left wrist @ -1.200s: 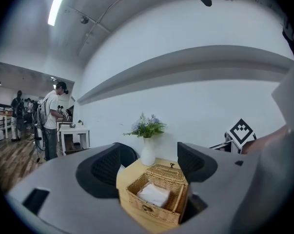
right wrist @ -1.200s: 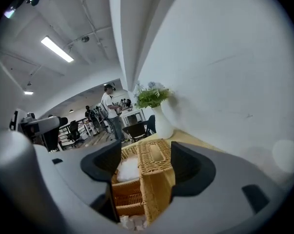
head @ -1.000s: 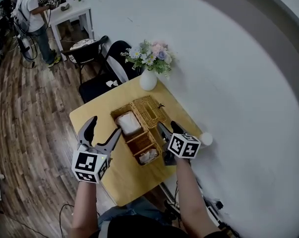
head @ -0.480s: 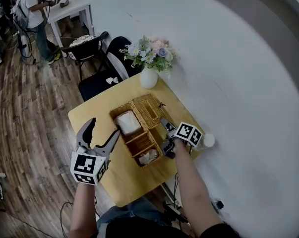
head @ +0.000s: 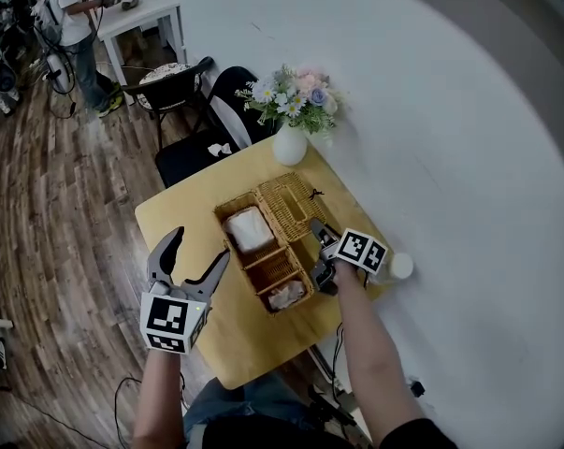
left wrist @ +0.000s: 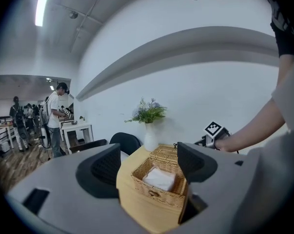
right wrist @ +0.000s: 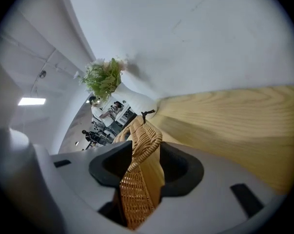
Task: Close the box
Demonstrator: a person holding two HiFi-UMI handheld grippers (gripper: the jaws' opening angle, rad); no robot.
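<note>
Although its lid has been pinched by the fingers of the right gripper, which have just been closing, the box on the worktop is not yet shut; the left gripper is held with fingers spread.

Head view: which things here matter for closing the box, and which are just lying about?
Job: wicker box; its lid, open; right gripper, whose jaws have just been closing on the lid's edge.
Lying about: flower vase; small white round object; black chair; left gripper, open and empty.
</note>
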